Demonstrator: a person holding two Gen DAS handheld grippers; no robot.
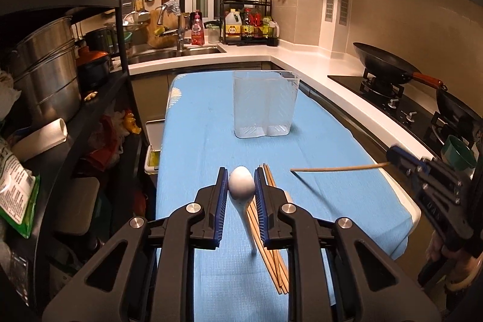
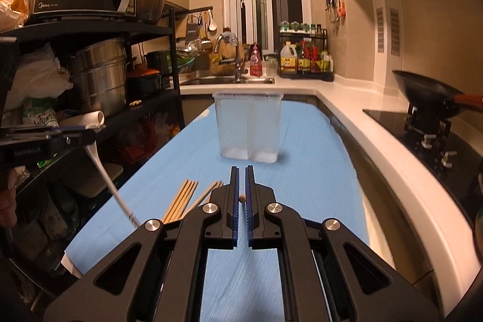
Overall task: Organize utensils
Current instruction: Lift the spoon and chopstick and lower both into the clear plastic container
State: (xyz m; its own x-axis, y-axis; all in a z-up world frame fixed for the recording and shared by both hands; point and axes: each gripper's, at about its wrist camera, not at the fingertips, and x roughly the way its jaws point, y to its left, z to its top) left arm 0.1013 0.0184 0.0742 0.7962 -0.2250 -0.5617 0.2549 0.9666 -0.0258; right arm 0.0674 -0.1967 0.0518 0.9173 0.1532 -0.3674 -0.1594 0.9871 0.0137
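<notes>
My left gripper [image 1: 241,180] is shut on a white spoon [image 1: 241,183], bowl up between the pads, handle hanging down over the blue cloth [image 1: 196,141]. In the right wrist view the left gripper [image 2: 87,138] holds the spoon [image 2: 105,174] above the cloth's left edge. My right gripper [image 2: 242,175] is shut on a single wooden chopstick [image 2: 241,197], seen end-on; in the left wrist view the right gripper [image 1: 392,156] holds that chopstick [image 1: 335,169] level, pointing left. Several chopsticks [image 1: 271,231] lie on the cloth, also in the right wrist view [image 2: 181,198]. A clear two-compartment holder [image 1: 265,104] [image 2: 249,125] stands upright ahead, empty.
The cloth-covered board is narrow. A black shelf rack [image 1: 90,110] with steel pots [image 1: 45,71] stands to the left. A white counter [image 1: 332,71] with a gas hob and black wok [image 1: 383,62] runs along the right. A sink [image 1: 175,53] and bottles stand at the back.
</notes>
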